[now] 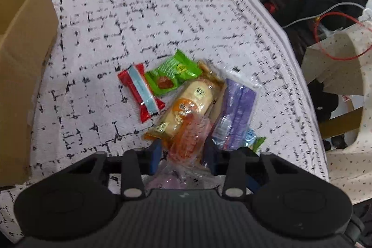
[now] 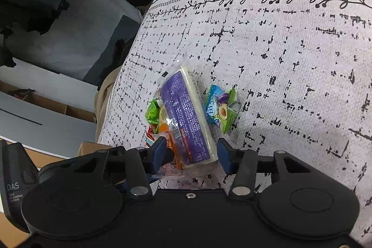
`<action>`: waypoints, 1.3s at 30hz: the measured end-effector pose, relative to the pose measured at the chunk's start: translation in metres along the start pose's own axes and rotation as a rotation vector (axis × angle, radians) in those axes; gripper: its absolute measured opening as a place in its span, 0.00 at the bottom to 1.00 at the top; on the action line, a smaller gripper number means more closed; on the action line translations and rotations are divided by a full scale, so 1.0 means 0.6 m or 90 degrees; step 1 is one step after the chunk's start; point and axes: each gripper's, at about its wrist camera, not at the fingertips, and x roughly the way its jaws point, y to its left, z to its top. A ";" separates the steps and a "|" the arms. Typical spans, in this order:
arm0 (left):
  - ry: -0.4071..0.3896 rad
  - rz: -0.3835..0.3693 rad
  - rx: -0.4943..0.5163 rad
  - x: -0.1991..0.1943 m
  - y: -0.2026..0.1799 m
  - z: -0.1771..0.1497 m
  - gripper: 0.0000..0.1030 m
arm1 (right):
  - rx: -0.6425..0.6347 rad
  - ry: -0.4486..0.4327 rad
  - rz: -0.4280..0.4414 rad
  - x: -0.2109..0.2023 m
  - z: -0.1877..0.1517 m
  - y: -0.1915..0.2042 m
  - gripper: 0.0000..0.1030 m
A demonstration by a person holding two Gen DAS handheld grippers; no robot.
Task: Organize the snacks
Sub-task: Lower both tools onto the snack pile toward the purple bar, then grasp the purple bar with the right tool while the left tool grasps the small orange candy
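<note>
White black-flecked cloth holds a snack pile; left gripper pinches the crinkly orange clear-wrapped packet (could slip), right gripper straddles the purple plastic-wrapped bar beside it, fingers apparently untouching, risking dragging neighbours.

Both wrist views were evenly and fairly brightly lit by soft, diffuse light, with no clear source in sight. Shadows under the snack packets on the patterned cloth were faint and short. Small glints of glare showed on the clear wrappers. The left view was slightly soft, smeared toward the cloth's right edge; the right view was crisper, its weave legible. Fisheye distortion bent the cloth's edges into curves, and the corners fell darker.
</note>
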 end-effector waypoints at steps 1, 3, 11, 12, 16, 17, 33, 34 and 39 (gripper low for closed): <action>0.007 0.000 -0.010 0.005 0.003 0.001 0.30 | -0.002 0.002 0.001 0.004 0.001 0.001 0.48; 0.004 -0.001 -0.020 0.006 0.007 0.002 0.29 | -0.012 0.006 0.004 0.010 0.001 0.004 0.48; -0.009 0.011 -0.028 -0.015 0.018 0.013 0.27 | -0.063 0.017 -0.032 0.033 -0.005 0.025 0.63; -0.011 0.014 -0.028 -0.018 0.020 0.015 0.27 | -0.070 0.017 -0.039 0.035 -0.007 0.027 0.63; -0.020 0.022 -0.034 -0.030 0.027 0.019 0.27 | -0.102 0.016 -0.054 0.038 -0.013 0.033 0.53; -0.022 0.022 -0.037 -0.034 0.029 0.019 0.26 | -0.109 0.019 -0.059 0.039 -0.015 0.035 0.35; -0.053 0.004 -0.026 -0.125 0.045 -0.006 0.25 | -0.114 -0.008 -0.031 -0.047 -0.048 0.060 0.25; -0.056 0.003 -0.027 -0.133 0.048 -0.008 0.25 | -0.113 -0.010 -0.029 -0.051 -0.050 0.065 0.25; -0.071 -0.007 -0.027 -0.166 0.059 -0.016 0.25 | -0.119 -0.027 -0.015 -0.071 -0.059 0.094 0.24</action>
